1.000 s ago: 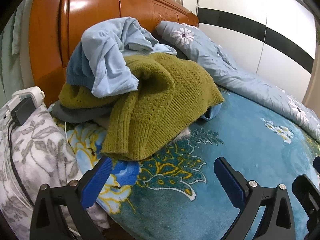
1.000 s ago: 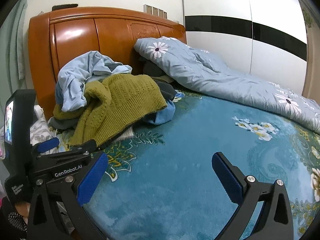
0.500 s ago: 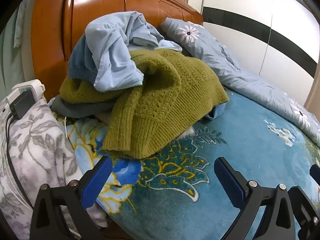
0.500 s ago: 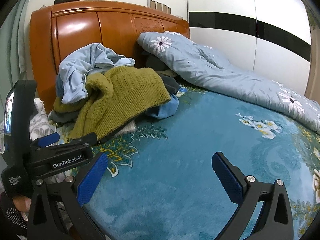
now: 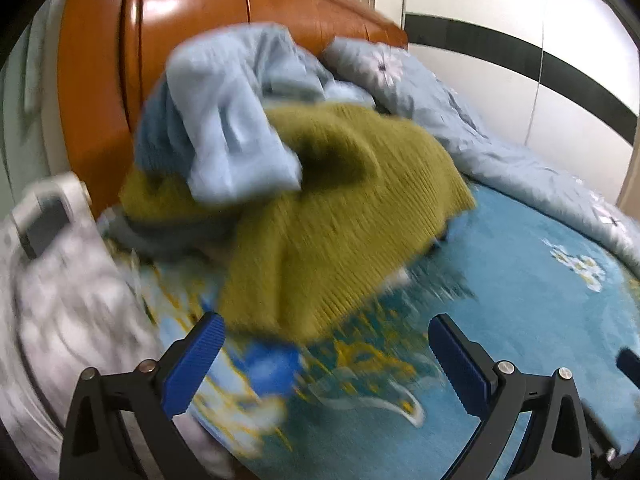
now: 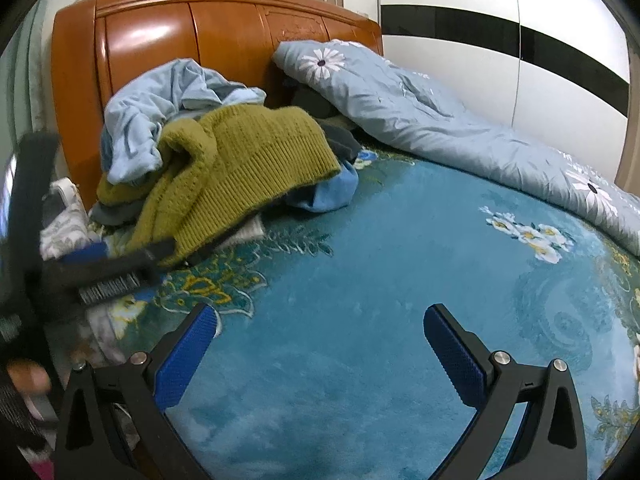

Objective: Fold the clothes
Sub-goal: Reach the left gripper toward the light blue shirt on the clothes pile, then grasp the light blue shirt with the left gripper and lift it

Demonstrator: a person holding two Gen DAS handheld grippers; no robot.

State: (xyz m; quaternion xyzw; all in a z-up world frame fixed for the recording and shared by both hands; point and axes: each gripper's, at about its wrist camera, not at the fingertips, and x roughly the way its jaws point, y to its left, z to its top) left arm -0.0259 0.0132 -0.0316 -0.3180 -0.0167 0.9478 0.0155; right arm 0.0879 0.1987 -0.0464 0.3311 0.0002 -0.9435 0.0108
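Note:
A heap of clothes lies at the head of the bed against the headboard. On top, an olive knit sweater drapes forward, with a light blue garment bunched over its back left. Grey and blue pieces show underneath. My left gripper is open, its blue pads just short of the sweater's lower hem; this view is blurred. My right gripper is open over bare blanket, to the right of the heap. The left gripper's body shows at the left of the right wrist view.
A teal floral blanket covers the bed. A pale blue flowered quilt lies bunched along the far right. The orange wooden headboard stands behind. At the left sit a grey floral cloth and a white device with a cable.
My left gripper has moved quickly toward the clothes heap, so its view is blurred and the sweater is closer. My right gripper has edged forward a little. Both stay open.

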